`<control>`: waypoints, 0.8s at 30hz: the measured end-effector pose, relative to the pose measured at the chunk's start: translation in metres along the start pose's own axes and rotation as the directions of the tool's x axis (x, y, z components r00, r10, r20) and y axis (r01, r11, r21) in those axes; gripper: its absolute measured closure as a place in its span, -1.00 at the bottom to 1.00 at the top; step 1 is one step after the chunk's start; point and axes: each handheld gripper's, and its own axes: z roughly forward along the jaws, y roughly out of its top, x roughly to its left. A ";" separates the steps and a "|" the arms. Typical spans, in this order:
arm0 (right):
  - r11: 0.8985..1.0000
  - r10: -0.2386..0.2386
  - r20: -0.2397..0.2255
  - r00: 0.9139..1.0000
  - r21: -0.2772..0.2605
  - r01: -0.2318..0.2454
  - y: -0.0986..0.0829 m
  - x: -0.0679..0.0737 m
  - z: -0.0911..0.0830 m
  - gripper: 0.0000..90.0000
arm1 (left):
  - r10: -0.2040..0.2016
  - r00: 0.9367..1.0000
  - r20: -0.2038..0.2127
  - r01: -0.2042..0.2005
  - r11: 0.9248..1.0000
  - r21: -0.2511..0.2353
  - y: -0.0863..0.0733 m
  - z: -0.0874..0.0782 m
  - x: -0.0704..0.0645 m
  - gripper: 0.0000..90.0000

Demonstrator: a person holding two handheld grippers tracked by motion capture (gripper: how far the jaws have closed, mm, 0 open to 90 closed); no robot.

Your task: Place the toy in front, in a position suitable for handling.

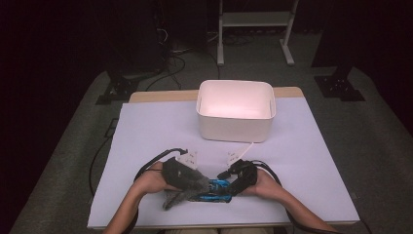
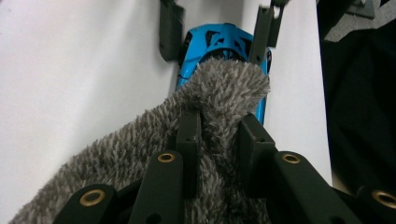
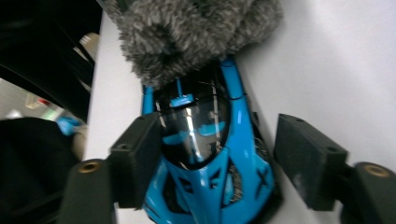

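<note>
A blue toy car (image 1: 217,190) lies near the table's front edge, between my two grippers. My left gripper (image 1: 197,184) is shut on a grey fluffy cloth (image 1: 181,193), and the left gripper view shows the jaws pinching a fold of the cloth (image 2: 224,88) against the car's near end (image 2: 219,39). My right gripper (image 1: 227,186) is open, with one jaw on either side of the car (image 3: 205,135). One jaw touches the car's side and the other stands slightly off it. The cloth (image 3: 187,32) covers the car's far end in the right gripper view.
A white bin (image 1: 236,134) stands empty at the back middle of the table. A pale sheet (image 1: 156,131) covers the tabletop. Black cables trail from both grippers along the front edge. The floor behind holds stands and a white frame.
</note>
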 end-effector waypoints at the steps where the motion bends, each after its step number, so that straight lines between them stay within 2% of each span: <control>1: 1.000 0.002 0.003 1.000 -0.004 -0.002 0.000 0.000 0.000 -0.28 | -0.009 1.000 -0.001 0.009 1.000 -0.007 0.001 -0.002 0.001 0.61; 4: 1.000 0.001 0.013 1.000 -0.005 -0.001 0.000 0.002 0.000 -0.28 | -0.022 1.000 -0.012 0.022 1.000 -0.010 0.002 -0.004 0.003 0.58; 6: 1.000 -0.024 0.045 0.999 -0.013 0.024 -0.001 0.008 0.000 -0.28 | -0.029 0.999 -0.016 0.029 1.000 -0.009 0.003 -0.006 0.006 0.57; 7: 0.999 -0.037 0.058 0.998 -0.016 0.038 -0.002 0.010 -0.001 -0.28 | -0.052 0.998 -0.019 0.052 0.999 -0.009 0.004 -0.008 0.009 0.56; 8: 0.999 -0.037 0.058 0.998 -0.016 0.038 -0.002 0.010 -0.001 -0.28 | -0.052 0.998 -0.019 0.052 0.999 -0.009 0.004 -0.008 0.009 0.56; 9: 0.997 -0.068 0.092 0.993 -0.024 0.071 -0.002 0.016 -0.001 -0.28 | -0.071 0.997 -0.020 0.071 0.997 -0.007 0.004 -0.009 0.013 0.54; 13: 0.991 -0.119 0.150 0.981 -0.047 0.128 -0.005 0.026 -0.001 -0.29 | -0.095 0.995 -0.014 0.095 0.995 0.003 0.008 -0.008 0.018 0.49; 14: 0.991 -0.119 0.150 0.981 -0.047 0.128 -0.005 0.026 -0.001 -0.29 | -0.095 0.995 -0.014 0.095 0.995 0.003 0.008 -0.008 0.018 0.48; 15: 0.985 -0.152 0.183 0.971 -0.047 0.163 -0.007 0.033 -0.001 -0.28 | -0.101 0.995 -0.005 0.101 0.995 0.016 0.009 -0.005 0.018 0.47; 16: 0.982 -0.169 0.194 0.966 -0.045 0.181 -0.007 0.034 -0.001 -0.28 | -0.097 0.995 0.006 0.097 0.995 0.033 0.010 -0.001 0.016 0.47; 18: 0.977 -0.198 0.221 0.955 -0.039 0.211 -0.008 0.039 -0.002 -0.28 | -0.087 0.996 0.001 0.087 0.996 0.037 0.011 0.001 0.013 0.48; 21: 0.970 -0.224 0.244 0.943 -0.037 0.240 -0.010 0.043 -0.003 -0.28 | -0.065 0.998 -0.009 0.065 0.997 0.044 0.013 0.001 0.009 0.52; 22: 0.970 -0.224 0.244 0.943 -0.037 0.240 -0.010 0.043 -0.003 -0.28 | -0.065 0.998 -0.009 0.065 0.997 0.044 0.013 0.001 0.009 0.53; 24: 0.967 -0.236 0.258 0.937 -0.036 0.254 -0.011 0.045 -0.003 -0.28 | -0.048 0.999 -0.012 0.049 0.998 0.051 0.015 0.000 0.006 0.56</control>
